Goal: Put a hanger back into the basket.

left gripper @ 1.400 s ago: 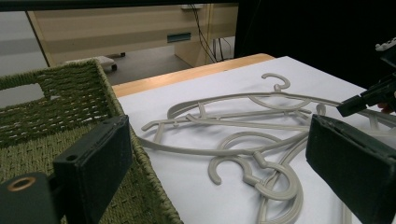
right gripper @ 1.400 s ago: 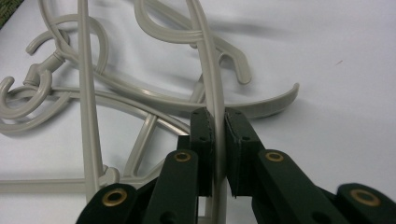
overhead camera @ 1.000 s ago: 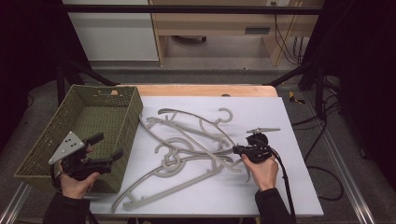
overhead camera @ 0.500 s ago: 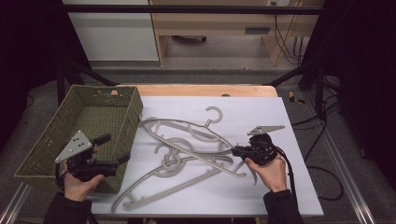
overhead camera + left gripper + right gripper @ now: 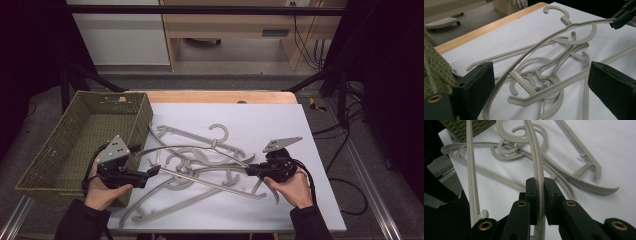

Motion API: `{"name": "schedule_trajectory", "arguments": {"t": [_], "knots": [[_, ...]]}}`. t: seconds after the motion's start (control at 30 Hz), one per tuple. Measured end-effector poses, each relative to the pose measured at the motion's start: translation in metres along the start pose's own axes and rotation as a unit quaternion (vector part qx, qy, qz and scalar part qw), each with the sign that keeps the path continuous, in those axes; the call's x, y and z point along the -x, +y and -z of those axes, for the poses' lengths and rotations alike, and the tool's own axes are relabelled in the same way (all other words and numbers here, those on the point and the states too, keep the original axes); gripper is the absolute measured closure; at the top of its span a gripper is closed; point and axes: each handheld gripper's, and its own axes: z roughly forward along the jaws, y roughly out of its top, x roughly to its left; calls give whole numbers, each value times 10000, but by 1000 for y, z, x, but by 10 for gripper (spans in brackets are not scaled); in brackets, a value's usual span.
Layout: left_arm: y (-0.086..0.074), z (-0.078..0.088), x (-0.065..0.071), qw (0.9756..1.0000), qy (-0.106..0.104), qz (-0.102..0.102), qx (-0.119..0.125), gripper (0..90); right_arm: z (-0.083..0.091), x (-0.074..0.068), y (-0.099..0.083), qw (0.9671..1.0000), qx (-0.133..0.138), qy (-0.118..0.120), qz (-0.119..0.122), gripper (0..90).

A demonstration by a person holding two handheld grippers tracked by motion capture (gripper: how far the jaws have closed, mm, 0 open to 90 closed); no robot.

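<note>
Right hand-held gripper (image 5: 250,171) is clamping one arm end of the top grey hanger (image 5: 200,148), lifting it off the hanger pile (image 5: 200,175) on the bench (image 5: 300,125). Left hand-held gripper (image 5: 153,171) is sitting wide open, empty, hanger's other end just ahead of its jaws. Judgement: close left on that end, lift level so hooks aren't snagging. Basket (image 5: 75,135) is beside left.

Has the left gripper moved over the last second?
Yes. The left gripper has gone rightward, off the green basket's front corner toward the pile of grey hangers on the white mat.
</note>
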Motion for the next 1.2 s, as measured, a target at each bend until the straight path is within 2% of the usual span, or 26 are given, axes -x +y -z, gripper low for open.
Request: {"name": "schedule_trajectory", "arguments": {"t": [0.33, 0.5, 0.7, 0.87, 0.93, 0.97, 1.03, 1.1, 1.13, 1.17, 1.2], "knots": [[9, -23, 9, 9984, -231, -261, -443, 74, 1, -3, -7, 9990, -127, 343, 251, 827], [10, -35, 12, 9959, -315, -442, -723, 119, -1, -5, -9, 9981, -228, 444, 354, 827], [6, -45, 15, 9936, -397, -546, -901, 188, -4, -8, -9, 9968, -284, 568, 479, 827], [0, -53, 16, 9901, -442, -690, -1138, 246, -5, -10, -9, 9966, -298, 601, 475, 826], [-2, -55, 17, 9885, -480, -751, -1220, 279, -6, -11, -9, 9957, -303, 675, 554, 826], [-2, -55, 17, 9885, -480, -751, -1220, 299, -6, -11, -9, 9957, -328, 672, 549, 826], [-3, -58, 19, 9848, -527, -926, -1375, 343, -6, -12, -10, 9954, -333, 687, 577, 826], [-4, -61, 20, 9823, -546, -1031, -1463, 387, -6, -12, -10, 9952, -375, 685, 594, 826], [-4, -61, 20, 9823, -546, -1031, -1463, 420, -6, -12, -10, 9952, -375, 685, 594, 826], [-6, -62, 22, 9798, -623, -1111, -1541, 454, -7, -13, -10, 9950, -360, 690, 622, 826], [-7, -63, 23, 9788, -632, -1145, -1576, 466, -7, -13, -10, 9950, -367, 689, 622, 826]]}}
